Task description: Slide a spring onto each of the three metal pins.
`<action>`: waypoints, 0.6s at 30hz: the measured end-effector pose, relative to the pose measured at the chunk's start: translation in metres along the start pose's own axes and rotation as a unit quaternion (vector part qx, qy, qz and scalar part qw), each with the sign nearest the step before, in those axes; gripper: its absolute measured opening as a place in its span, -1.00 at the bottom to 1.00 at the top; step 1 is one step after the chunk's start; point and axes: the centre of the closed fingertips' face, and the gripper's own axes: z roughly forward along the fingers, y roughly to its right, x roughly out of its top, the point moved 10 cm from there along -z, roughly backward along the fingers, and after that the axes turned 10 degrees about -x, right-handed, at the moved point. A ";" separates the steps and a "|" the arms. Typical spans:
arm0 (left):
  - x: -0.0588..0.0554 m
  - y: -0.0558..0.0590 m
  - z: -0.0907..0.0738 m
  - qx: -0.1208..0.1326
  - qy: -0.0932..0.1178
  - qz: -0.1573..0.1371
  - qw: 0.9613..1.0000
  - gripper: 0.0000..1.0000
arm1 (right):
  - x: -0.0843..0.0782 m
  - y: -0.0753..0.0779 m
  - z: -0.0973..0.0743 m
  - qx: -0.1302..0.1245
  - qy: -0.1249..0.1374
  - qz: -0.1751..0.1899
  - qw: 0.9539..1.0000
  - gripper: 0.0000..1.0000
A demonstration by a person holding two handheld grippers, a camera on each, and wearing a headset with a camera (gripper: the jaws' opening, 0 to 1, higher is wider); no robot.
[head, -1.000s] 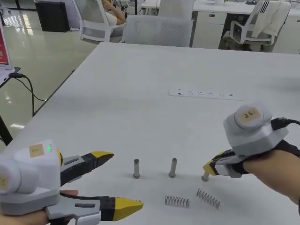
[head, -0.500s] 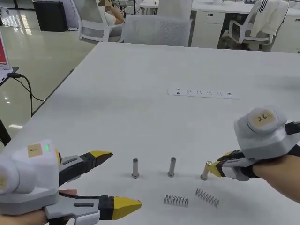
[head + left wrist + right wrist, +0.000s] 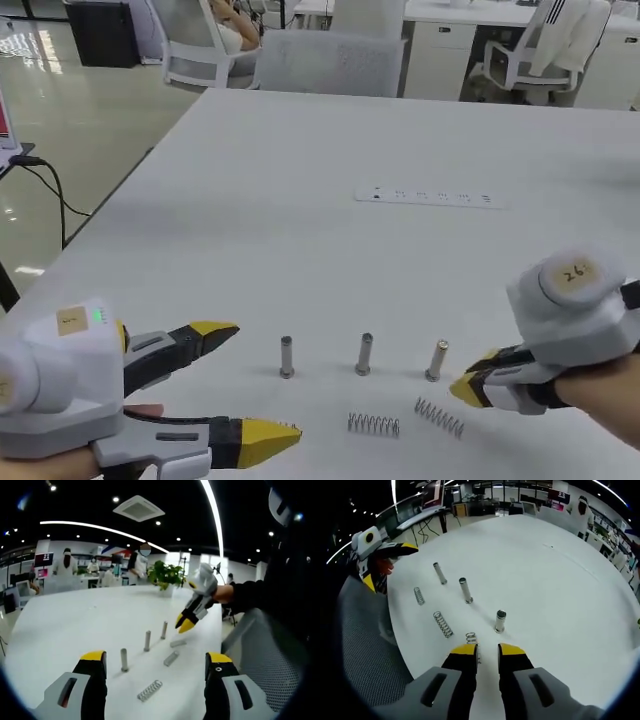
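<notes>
Room: Open-plan office is stretching behind the work, with pale swivel chairs (image 3: 195,45) standing at desks; people are standing far off in the left gripper view.
Surface: broad white matt surface (image 3: 400,140) is carrying the work near its front edge, and a flat white power strip (image 3: 428,197) is lying well beyond it.
Pins: three short cylindrical steel pins are standing upright in a row and are all bare, namely the left pin (image 3: 287,357), the middle pin (image 3: 364,354) and the right pin (image 3: 437,360).
Springs: three small coiled wire springs are lying on their sides in front of the row. The middle spring (image 3: 374,425) is lying before the middle pin, the right spring (image 3: 440,418) near the right pin, and the left spring (image 3: 419,596) towards the left tool.
Left tool (image 3: 255,382): its yellow-tipped jaws are standing wide apart and empty, left of the row.
Right tool (image 3: 487,650): its jaws are sitting almost together with a narrow gap and nothing between them. They are pointing towards the right pin, with the right spring just beyond one tip.
Handling (judged): the springs are probably very light and elastic, likely rolling or flicking away under a hard pinch. Gripping gently across the coils near one end is leaving the other end open for threading. The pins are looking stiff but free-standing, so a sideways nudge is risking a topple.
Progress (judged): no pin is carrying a spring yet.
</notes>
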 end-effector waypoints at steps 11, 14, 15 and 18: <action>-0.001 0.000 0.000 -0.002 -0.001 -0.002 1.000 0.53 | -0.012 -0.014 0.015 0.028 -0.053 -0.056 0.997 -0.76; -0.002 0.000 0.001 -0.002 -0.001 -0.003 1.000 0.53 | -0.013 -0.015 0.018 0.027 -0.060 -0.066 0.996 -0.77; -0.002 0.000 0.001 -0.002 -0.002 -0.004 1.000 0.53 | -0.014 -0.015 0.018 0.027 -0.063 -0.071 0.995 -0.77; -0.002 0.000 0.001 -0.003 -0.002 -0.004 1.000 0.52 | -0.016 -0.017 0.020 0.027 -0.070 -0.083 0.994 -0.79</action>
